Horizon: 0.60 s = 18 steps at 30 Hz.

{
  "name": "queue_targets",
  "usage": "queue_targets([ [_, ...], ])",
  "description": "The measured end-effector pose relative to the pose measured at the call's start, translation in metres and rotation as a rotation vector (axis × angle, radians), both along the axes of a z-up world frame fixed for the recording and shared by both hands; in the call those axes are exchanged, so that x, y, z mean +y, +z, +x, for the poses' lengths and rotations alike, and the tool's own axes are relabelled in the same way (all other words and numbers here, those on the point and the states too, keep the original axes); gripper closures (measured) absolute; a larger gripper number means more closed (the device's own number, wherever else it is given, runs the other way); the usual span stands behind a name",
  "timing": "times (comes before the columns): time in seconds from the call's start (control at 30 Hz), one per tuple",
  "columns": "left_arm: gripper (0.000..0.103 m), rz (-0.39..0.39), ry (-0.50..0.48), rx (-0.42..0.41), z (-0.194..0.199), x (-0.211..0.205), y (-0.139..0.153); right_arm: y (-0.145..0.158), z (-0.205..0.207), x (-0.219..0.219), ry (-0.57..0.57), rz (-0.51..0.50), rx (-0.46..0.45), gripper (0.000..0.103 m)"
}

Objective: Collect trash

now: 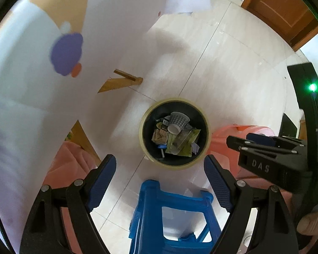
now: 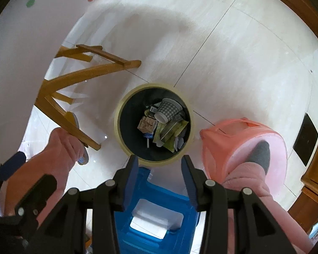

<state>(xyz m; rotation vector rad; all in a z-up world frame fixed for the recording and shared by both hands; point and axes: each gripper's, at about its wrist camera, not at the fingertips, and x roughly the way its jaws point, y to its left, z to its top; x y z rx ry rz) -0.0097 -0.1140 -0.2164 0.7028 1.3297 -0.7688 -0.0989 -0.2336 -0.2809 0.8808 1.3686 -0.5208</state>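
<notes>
A round bin with a cream rim stands on the pale tiled floor, straight below both grippers. Inside lie a grey checked paper cup, a green wrapper, a brown printed carton and other scraps. My left gripper hangs above the bin's near edge, open wide, with nothing between its fingers. My right gripper is beside it over the same edge, also open and holding nothing.
A blue plastic stool stands just under the grippers, nearer than the bin. A pink stool bears a person's grey-socked foot. Wooden table legs and a white dotted tablecloth are on the left.
</notes>
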Motion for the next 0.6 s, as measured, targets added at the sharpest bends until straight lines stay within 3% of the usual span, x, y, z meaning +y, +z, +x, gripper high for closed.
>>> queue_targets([
  [0.2, 0.02, -0.058, -0.009, -0.063, -0.011, 0.006, 0.038, 0.038, 0.0, 0.0, 0.007, -0.045, -0.083, 0.061],
  [0.33, 0.02, -0.089, -0.023, -0.191, -0.014, 0.012, 0.069, 0.066, 0.007, 0.0, 0.029, -0.081, -0.153, 0.061],
  [0.47, 0.02, -0.139, 0.031, -0.215, -0.004, 0.024, 0.098, 0.095, 0.021, 0.0, 0.078, -0.129, -0.214, 0.061],
  [0.6, 0.02, -0.164, 0.082, -0.295, 0.003, 0.033, 0.125, 0.134, 0.038, 0.005, 0.154, -0.178, -0.312, 0.061],
])
